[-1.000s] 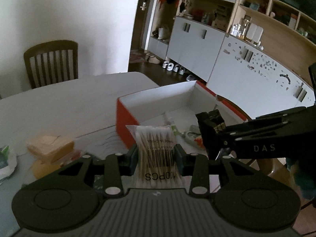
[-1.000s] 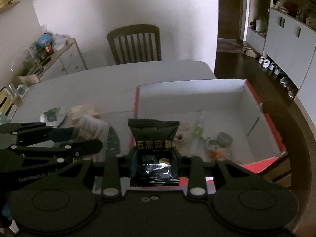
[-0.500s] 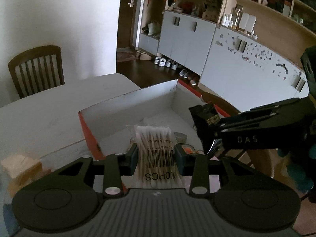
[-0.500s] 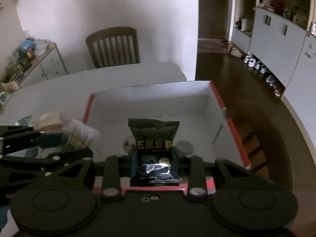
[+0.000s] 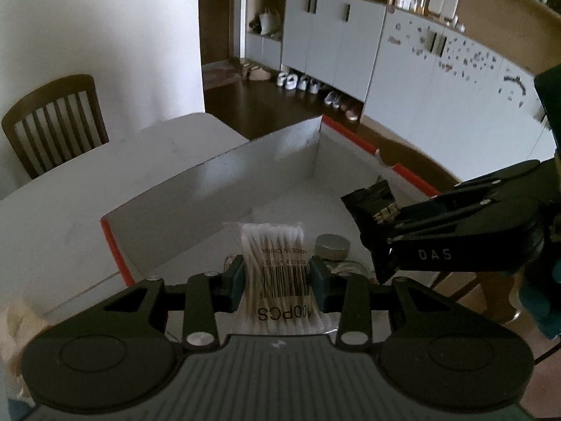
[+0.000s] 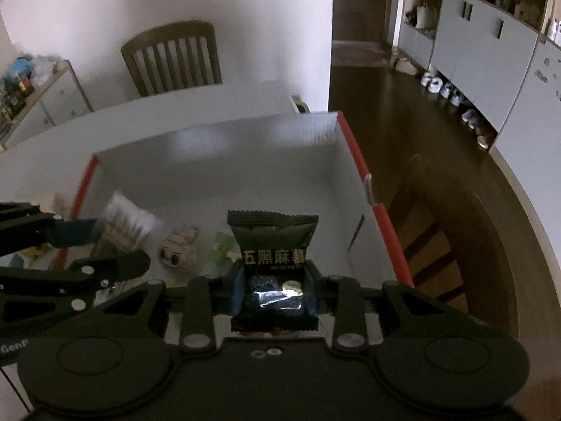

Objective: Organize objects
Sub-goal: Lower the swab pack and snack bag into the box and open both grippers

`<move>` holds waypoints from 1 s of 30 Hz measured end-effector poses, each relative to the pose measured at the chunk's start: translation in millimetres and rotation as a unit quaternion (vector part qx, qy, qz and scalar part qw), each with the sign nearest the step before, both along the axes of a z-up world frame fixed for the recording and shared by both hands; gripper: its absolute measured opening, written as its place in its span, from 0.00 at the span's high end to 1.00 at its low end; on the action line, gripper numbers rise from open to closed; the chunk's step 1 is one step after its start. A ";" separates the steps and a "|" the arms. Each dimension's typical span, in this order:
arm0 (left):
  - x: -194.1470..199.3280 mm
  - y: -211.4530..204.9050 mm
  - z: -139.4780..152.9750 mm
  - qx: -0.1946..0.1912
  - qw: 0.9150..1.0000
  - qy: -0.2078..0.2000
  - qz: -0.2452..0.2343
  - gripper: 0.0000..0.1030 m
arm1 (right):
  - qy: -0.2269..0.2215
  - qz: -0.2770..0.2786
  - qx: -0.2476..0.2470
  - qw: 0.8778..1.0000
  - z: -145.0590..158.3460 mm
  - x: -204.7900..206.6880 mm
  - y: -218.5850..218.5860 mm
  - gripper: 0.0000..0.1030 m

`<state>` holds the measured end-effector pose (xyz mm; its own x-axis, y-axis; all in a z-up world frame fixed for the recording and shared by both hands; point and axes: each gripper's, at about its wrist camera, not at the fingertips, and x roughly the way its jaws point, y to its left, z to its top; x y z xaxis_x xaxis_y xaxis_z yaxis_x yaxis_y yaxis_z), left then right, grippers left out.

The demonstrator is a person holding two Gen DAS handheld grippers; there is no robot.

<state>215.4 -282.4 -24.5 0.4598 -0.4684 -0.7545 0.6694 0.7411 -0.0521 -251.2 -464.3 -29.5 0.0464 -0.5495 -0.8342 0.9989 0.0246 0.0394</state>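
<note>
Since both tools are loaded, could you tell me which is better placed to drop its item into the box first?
Right, probably: its snack packet hangs well inside the box, while the left tool's cotton swabs sit just past the near wall.

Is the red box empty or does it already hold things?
Not empty: the box holds a round tin and a small toy on its floor.

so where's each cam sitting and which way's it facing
Left wrist: on the left gripper, looking down into the box; its fingers clamp a swab pack, right gripper at right.
Right wrist: on the right gripper, facing the box; it clamps a snack packet, left gripper at left.
Shared: box, chair, both packs.
</note>
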 end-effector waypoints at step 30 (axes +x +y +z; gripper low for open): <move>45.9 -23.5 -64.4 0.093 0.990 0.099 0.019 0.44 | 0.033 0.029 0.039 0.998 -38.7 8.4 -20.4 0.64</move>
<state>261.2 -305.9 -88.9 0.3078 -0.2980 -0.9036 0.6314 0.7744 -0.0404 -242.7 -484.7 -68.2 0.0194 -0.4805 -0.8768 0.9964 0.0816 -0.0227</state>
